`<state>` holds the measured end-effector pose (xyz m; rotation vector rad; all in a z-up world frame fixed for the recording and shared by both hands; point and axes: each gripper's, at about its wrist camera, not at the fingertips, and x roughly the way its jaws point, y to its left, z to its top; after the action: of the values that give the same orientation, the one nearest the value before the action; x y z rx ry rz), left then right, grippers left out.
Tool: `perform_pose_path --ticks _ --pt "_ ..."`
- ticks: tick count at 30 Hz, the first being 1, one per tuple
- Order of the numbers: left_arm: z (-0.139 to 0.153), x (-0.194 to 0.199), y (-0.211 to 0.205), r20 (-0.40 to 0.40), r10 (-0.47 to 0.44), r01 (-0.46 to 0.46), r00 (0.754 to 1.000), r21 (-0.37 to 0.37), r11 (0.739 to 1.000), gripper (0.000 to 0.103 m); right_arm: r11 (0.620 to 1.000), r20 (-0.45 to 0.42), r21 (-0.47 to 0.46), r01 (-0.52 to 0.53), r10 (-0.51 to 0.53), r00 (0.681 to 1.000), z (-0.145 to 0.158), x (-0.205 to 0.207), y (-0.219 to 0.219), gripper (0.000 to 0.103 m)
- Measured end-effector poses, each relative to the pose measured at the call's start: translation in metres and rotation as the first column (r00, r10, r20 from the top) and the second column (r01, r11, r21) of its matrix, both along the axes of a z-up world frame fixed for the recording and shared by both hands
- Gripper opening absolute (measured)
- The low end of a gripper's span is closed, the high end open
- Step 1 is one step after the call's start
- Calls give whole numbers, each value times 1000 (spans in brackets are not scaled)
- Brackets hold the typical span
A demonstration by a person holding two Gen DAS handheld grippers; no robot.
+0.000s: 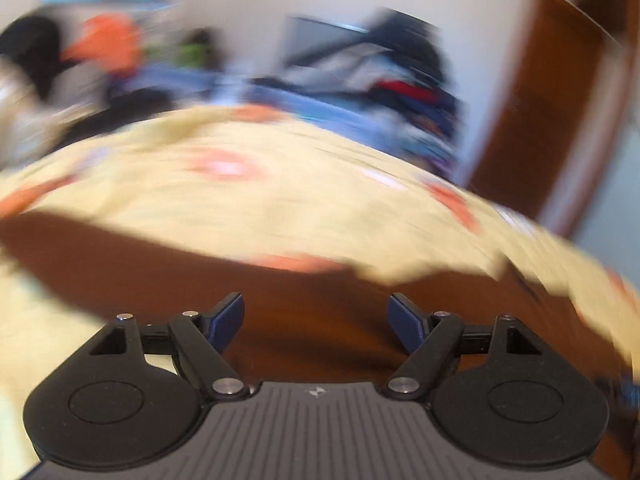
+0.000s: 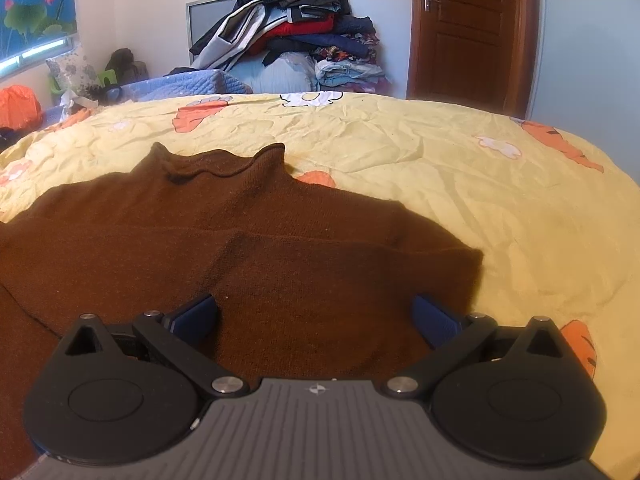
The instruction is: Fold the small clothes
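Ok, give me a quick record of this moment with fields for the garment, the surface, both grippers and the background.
garment: brown sweater, lying flat, collar away from the camera
surface: yellow bedsheet with orange and white prints
left gripper: open, nothing between the jaws; view blurred
right gripper: open wide over the sweater, gripping nothing
background: clothes pile against the wall, wooden door closed

1. A yellow bedspread (image 2: 400, 168) with orange carrot prints and white cartoon figures covers the bed, creased all over.
2. A tall pile of clothes (image 2: 304, 28), dark, red and blue, rises against the far wall.
3. A brown wooden door (image 2: 468, 32) with a metal handle stands shut at the right.
4. An orange bag (image 2: 18, 106) sits at the far left.
5. A lotus picture (image 2: 32, 4) hangs upper left.
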<state>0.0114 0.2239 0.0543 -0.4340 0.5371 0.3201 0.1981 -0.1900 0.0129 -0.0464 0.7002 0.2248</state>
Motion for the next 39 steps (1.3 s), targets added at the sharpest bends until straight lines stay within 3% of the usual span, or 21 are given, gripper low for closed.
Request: perform_pose_path --ticks 1,3,7,8,11,13,16,17,19,21,23,28,30,32,34,36,37,39 --pt "-1 -10 28 -2 66 -66 998 -58 996 79 1000 0 -2 0 0 1000 0 0 0 103" --pt "-6 -36 91 -9 216 -213 976 -213 954 80 1000 2 -3 0 0 1000 0 0 -1 103" --pt "-27 -77 187 -28 447 -406 894 -474 782 80 1000 5 -3 3 -3 1000 0 -2 -1 103" --pt "-33 -83 202 -30 478 -425 878 -510 748 80 1000 5 -5 4 -4 1000 0 -2 0 103" --pt "-46 -90 231 -25 515 -427 857 -594 682 80 1000 6 -6 6 -6 1000 0 -2 0 103" --pt "-52 -89 238 -3 506 -393 862 -635 665 79 1000 6 -6 6 -6 1000 0 -2 1 103" --pt "-52 -79 237 10 502 -392 865 -612 687 78 1000 6 -3 7 -7 1000 0 -2 1 103" --pt "-51 -75 236 7 498 -397 867 -594 700 71 1000 6 -2 7 -7 1000 -1 -1 0 103" --pt "-50 -69 234 -3 488 -404 873 -565 719 54 1000 5 -3 9 -9 1000 -1 -1 1 103" --pt "-50 -62 233 -31 471 -410 882 -545 731 26 1000 5 -2 9 -9 1000 -1 -1 1 103" --pt "-49 -53 231 -80 459 -435 885 -491 755 9 1000 6 -1 9 -9 1000 -1 -1 1 103" --pt "-23 -32 202 -95 425 -433 900 -305 849 5 1000 7 14 11 -11 1000 -1 0 -1 103" --pt "-1 -19 169 -43 368 -368 929 -218 904 5 1000 8 19 12 -12 1000 0 -1 -1 103" --pt "25 0 116 14 268 -266 963 -73 961 5 1000 9 25 13 -13 1000 0 -1 -2 103" --pt "43 21 47 64 124 -130 990 98 987 5 999 9 30 13 -14 1000 0 -1 -3 103" --pt "49 39 -33 74 -44 20 996 293 956 5 999 10 37 15 -15 1000 0 -2 -4 103" --pt "46 47 -73 56 -127 97 990 372 923 5 999 11 39 15 -16 1000 0 -2 -4 103" --pt "29 57 -143 -13 -293 267 956 456 849 5 999 12 43 17 -17 1000 0 -3 -4 103"
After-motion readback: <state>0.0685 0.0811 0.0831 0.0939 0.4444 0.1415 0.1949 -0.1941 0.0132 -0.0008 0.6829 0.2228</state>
